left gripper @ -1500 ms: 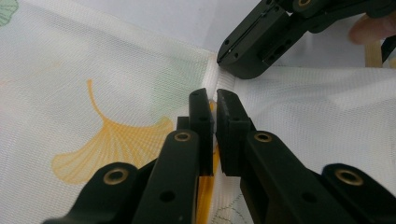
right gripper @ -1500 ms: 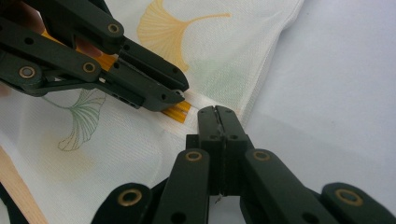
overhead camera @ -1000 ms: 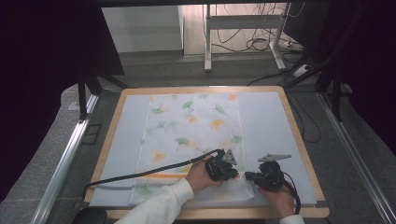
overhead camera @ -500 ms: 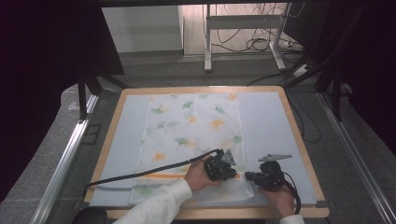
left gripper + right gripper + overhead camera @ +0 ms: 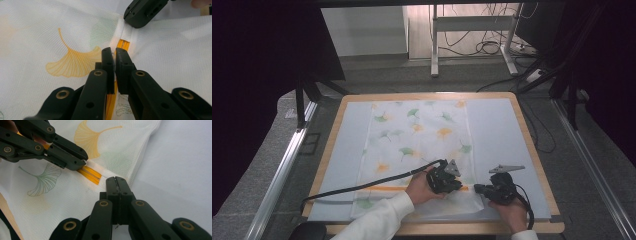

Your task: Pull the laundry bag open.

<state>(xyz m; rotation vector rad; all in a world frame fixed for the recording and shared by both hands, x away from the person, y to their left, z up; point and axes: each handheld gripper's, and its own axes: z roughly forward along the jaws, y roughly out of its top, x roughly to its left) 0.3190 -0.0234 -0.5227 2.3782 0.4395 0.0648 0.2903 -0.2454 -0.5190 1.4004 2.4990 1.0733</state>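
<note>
The left gripper (image 5: 114,56) has its fingers pinched on the orange zipper (image 5: 123,44) of a white leaf-print mesh bag (image 5: 419,150). Just beside it, the right gripper (image 5: 117,180) clamps the bag's edge on the table (image 5: 522,125).

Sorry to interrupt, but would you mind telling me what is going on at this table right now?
A person works a white mesh bag printed with ginkgo leaves, spread flat on a table. The left gripper is shut at the bag's orange zipper, apparently on its pull, though the jaws hide the contact. The right gripper is shut right at the fabric by the zipper's end, near the bag's edge; whether it pinches the cloth I cannot tell.
</note>
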